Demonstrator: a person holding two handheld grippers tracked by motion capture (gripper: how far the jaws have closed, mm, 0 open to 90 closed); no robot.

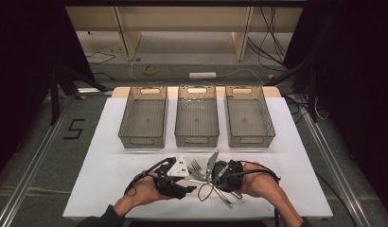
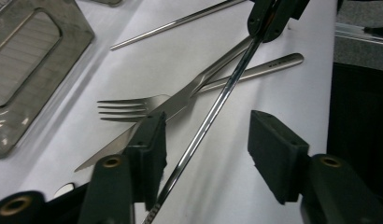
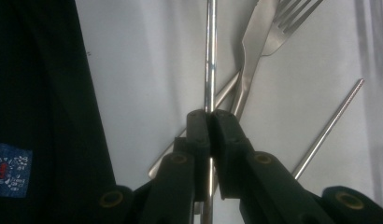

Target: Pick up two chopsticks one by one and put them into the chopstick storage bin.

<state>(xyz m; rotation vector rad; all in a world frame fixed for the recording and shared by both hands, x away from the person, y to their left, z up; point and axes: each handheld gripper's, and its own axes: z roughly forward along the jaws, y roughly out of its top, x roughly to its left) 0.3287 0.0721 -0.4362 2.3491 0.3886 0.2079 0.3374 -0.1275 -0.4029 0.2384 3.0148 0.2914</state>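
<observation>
A steel chopstick [image 3: 209, 51] is clamped between the jaws of my right gripper [image 3: 210, 114], which is shut on it. That same chopstick [image 2: 213, 112] runs slantwise through the gap of my left gripper [image 2: 208, 126], which is open around it, close to one jaw. Under it a fork [image 2: 129, 109] and a knife [image 2: 180, 100] lie crossed on the white board [image 2: 255, 93]. A second chopstick [image 2: 180, 21] lies apart, farther off. From above, the left gripper [image 1: 188, 182] and right gripper [image 1: 215, 177] face each other over the cutlery at the front centre.
Three grey mesh bins stand in a row behind the cutlery: left [image 1: 143, 140], middle [image 1: 197, 140], right [image 1: 251, 140]. All three look bare inside. The white board [image 1: 111, 165] has open room on both sides of the hands.
</observation>
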